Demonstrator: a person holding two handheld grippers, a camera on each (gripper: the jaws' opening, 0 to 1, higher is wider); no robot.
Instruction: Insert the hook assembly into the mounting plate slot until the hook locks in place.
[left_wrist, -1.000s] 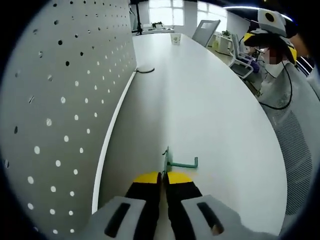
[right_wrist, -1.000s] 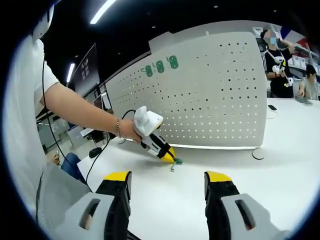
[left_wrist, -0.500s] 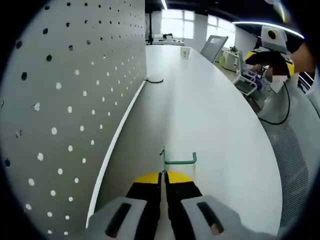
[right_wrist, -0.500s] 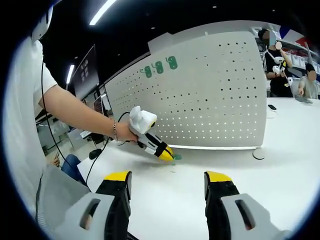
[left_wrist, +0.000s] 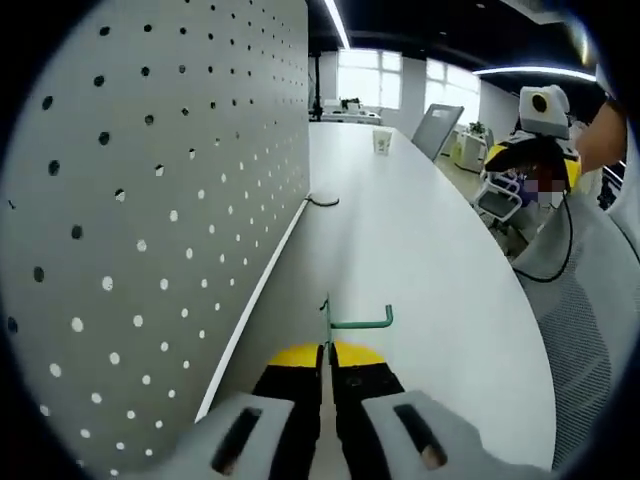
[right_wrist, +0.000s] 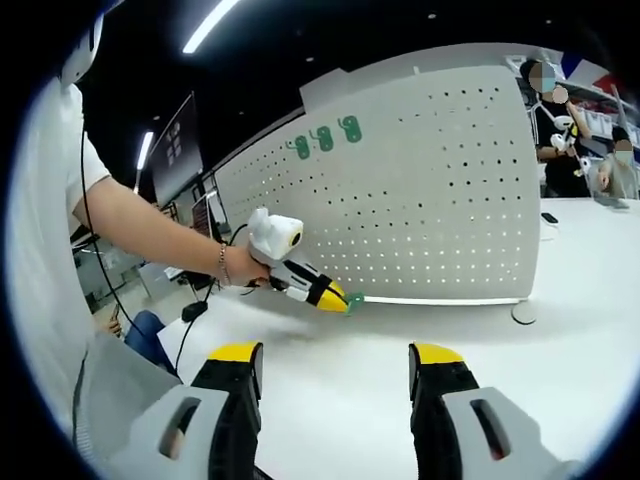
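Observation:
My left gripper (left_wrist: 327, 352) is shut on a small green hook (left_wrist: 352, 320), whose back plate stands upright at the yellow jaw tips and whose arm points right. The white pegboard (left_wrist: 150, 200) rises close on the left, full of round holes. In the right gripper view the left gripper (right_wrist: 345, 299), held by a hand, carries the green hook (right_wrist: 352, 301) just above the table, close in front of the pegboard (right_wrist: 420, 190). My right gripper (right_wrist: 335, 365) is open with nothing between its yellow-tipped jaws, well back from the board.
Three green hooks (right_wrist: 325, 137) hang near the pegboard's top left. The long white table (left_wrist: 420, 250) holds a paper cup (left_wrist: 381, 142) far off and a black cable loop (left_wrist: 322, 202) at the board's foot. Office chairs (left_wrist: 440, 128) stand beyond, and people (right_wrist: 555, 130) at the right.
The left gripper has lifted the hook off the table and moved it right, toward the pegboard. The right gripper has stayed open and in place.

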